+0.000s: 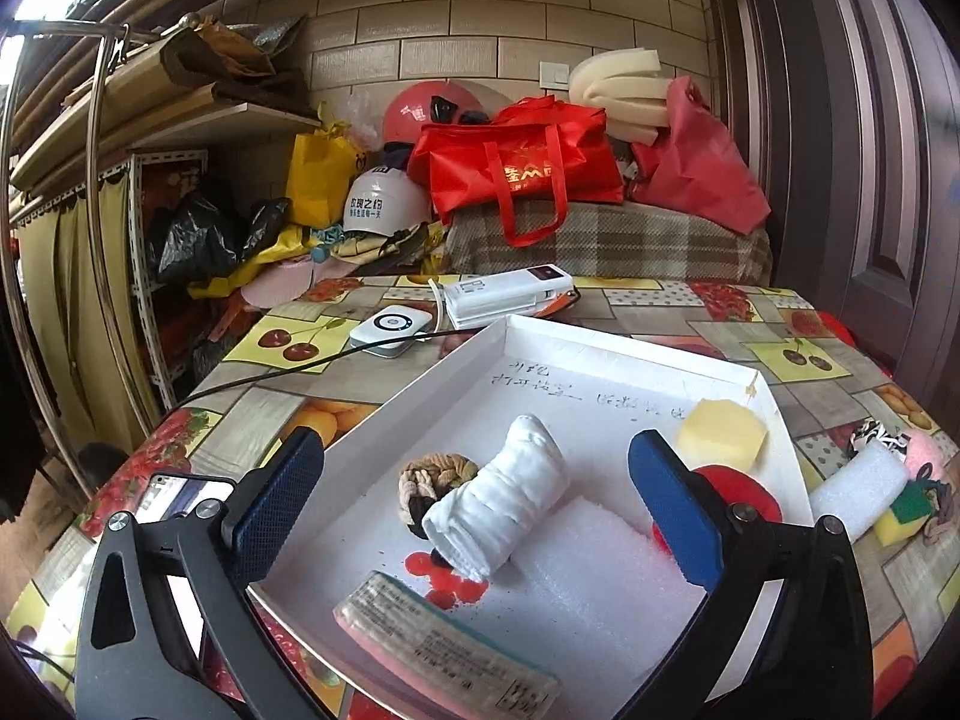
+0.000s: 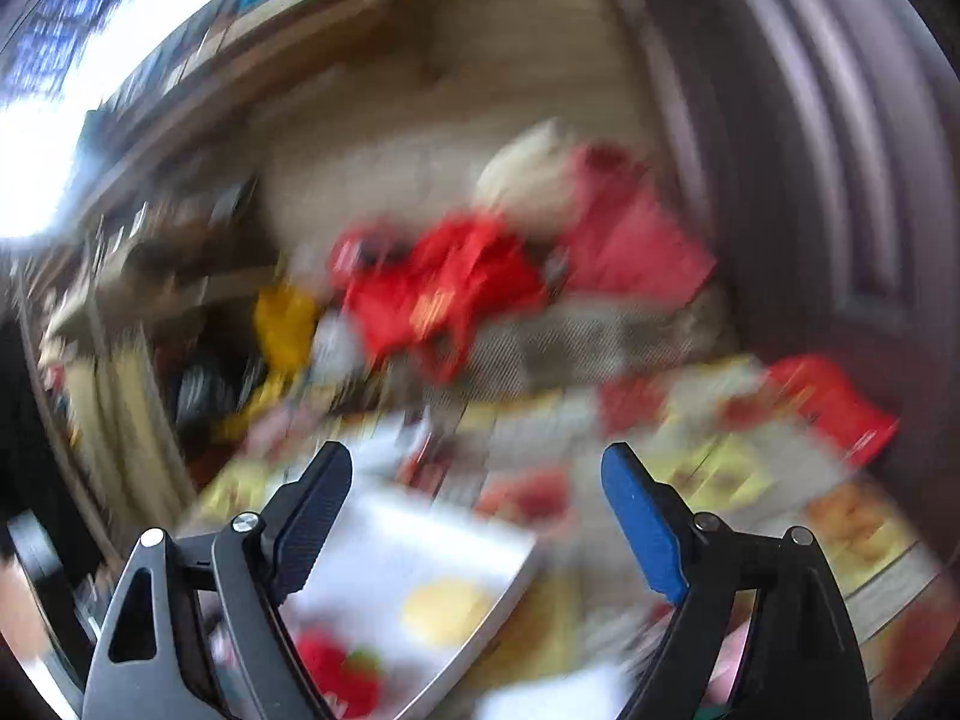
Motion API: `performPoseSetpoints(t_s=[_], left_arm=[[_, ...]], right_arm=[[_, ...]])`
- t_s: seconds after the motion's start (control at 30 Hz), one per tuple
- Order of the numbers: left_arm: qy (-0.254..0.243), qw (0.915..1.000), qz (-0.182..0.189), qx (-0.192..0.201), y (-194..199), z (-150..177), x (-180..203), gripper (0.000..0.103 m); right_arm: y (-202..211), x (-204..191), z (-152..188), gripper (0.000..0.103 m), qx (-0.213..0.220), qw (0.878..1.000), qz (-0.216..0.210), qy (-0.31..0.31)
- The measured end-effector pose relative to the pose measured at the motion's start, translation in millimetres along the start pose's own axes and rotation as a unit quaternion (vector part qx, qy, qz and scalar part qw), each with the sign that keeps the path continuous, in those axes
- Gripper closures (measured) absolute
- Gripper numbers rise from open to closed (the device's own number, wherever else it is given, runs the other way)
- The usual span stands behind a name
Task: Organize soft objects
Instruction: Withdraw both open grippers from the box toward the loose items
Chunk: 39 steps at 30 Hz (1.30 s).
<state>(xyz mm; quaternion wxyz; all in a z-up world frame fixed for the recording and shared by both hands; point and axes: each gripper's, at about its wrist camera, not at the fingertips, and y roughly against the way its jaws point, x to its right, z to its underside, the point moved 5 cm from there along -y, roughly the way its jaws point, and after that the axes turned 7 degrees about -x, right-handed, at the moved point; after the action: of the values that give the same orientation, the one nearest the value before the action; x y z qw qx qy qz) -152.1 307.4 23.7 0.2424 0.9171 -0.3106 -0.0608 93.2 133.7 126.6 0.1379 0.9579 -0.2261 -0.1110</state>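
A white tray (image 1: pixel 630 354) sits on the fruit-patterned table. In it lie a rolled white towel (image 1: pixel 504 504), a brown braided ball (image 1: pixel 435 477), a yellow sponge (image 1: pixel 723 435), a red round pad (image 1: pixel 744 489), a white foam sheet (image 1: pixel 594 564) and a pink labelled block (image 1: pixel 450 654). My left gripper (image 1: pixel 480 498) is open and empty, its jaws either side of the towel, above it. My right gripper (image 2: pixel 477 510) is open and empty above the tray's corner (image 2: pixel 516 546); that view is blurred, showing the yellow sponge (image 2: pixel 447 609) and red pad (image 2: pixel 336 672).
To the right of the tray lie a white foam block (image 1: pixel 858 489), a yellow-green sponge (image 1: pixel 906 513) and a pink soft item (image 1: pixel 924 456). A power bank (image 1: pixel 507 294), a small white device (image 1: pixel 393 327) with cable and a phone (image 1: pixel 180 495) lie on the table. Bags and helmets pile behind.
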Motion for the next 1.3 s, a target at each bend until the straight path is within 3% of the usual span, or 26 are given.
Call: performPoseSetpoints(t_s=[0.17, 0.3, 0.4, 0.47, 0.57, 0.67, 0.77, 0.8, 0.9, 0.97, 1.1, 1.2, 1.3], left_arm=[[0.0, 1.0, 0.0, 0.0, 0, 0, 0, 0.0], [0.0, 1.0, 0.0, 0.001, 1, 0, 0, 0.0], [-0.001, 1.0, 0.001, 0.003, 0, -1, 0, 0.0], [0.001, 1.0, 0.002, 0.005, 1, -2, -1, 0.0], [-0.001, 1.0, 0.003, 0.006, 2, -2, -1, 0.0], [-0.002, 1.0, 0.004, 0.008, 3, -3, 0, 0.0], [-0.001, 0.9999, 0.005, 0.01, 4, -4, 1, 0.0], [-0.001, 0.9999, 0.006, 0.01, 4, -3, 1, 0.0], [-0.003, 0.9999, 0.01, 0.01, 5, -4, 1, 0.0], [-0.003, 0.9999, 0.01, 0.01, 5, -5, 1, 0.0], [-0.001, 0.9999, 0.011, 0.011, 6, -5, 2, 0.0], [0.0, 0.9998, 0.014, 0.013, 6, -5, 3, 0.0], [0.0, 0.9998, 0.014, 0.014, 6, -7, 6, 0.0]], right_arm=[[115, 77, -134, 0.017, 0.13, 0.988, 0.073, -0.028], [214, 120, -216, 0.017, 0.212, 0.966, 0.147, -0.037], [288, 145, -251, 0.017, 0.277, 0.942, 0.174, -0.069], [325, 153, -252, 0.017, 0.311, 0.929, 0.192, -0.067], [337, 147, -225, 0.016, 0.317, 0.924, 0.211, -0.03], [317, 141, -171, 0.015, 0.288, 0.934, 0.213, -0.005], [269, 135, -110, 0.015, 0.208, 0.961, 0.18, 0.005], [246, 131, -84, 0.015, 0.168, 0.973, 0.156, 0.01], [185, 119, -17, 0.015, 0.078, 0.993, 0.088, 0.001], [144, 110, 28, 0.015, 0.028, 0.998, 0.053, -0.015], [84, 84, 86, 0.015, -0.061, 0.998, 0.024, -0.016], [69, 65, 106, 0.015, -0.059, 0.998, 0.013, -0.004], [68, 56, 105, 0.015, -0.026, 0.998, 0.045, 0.019]])
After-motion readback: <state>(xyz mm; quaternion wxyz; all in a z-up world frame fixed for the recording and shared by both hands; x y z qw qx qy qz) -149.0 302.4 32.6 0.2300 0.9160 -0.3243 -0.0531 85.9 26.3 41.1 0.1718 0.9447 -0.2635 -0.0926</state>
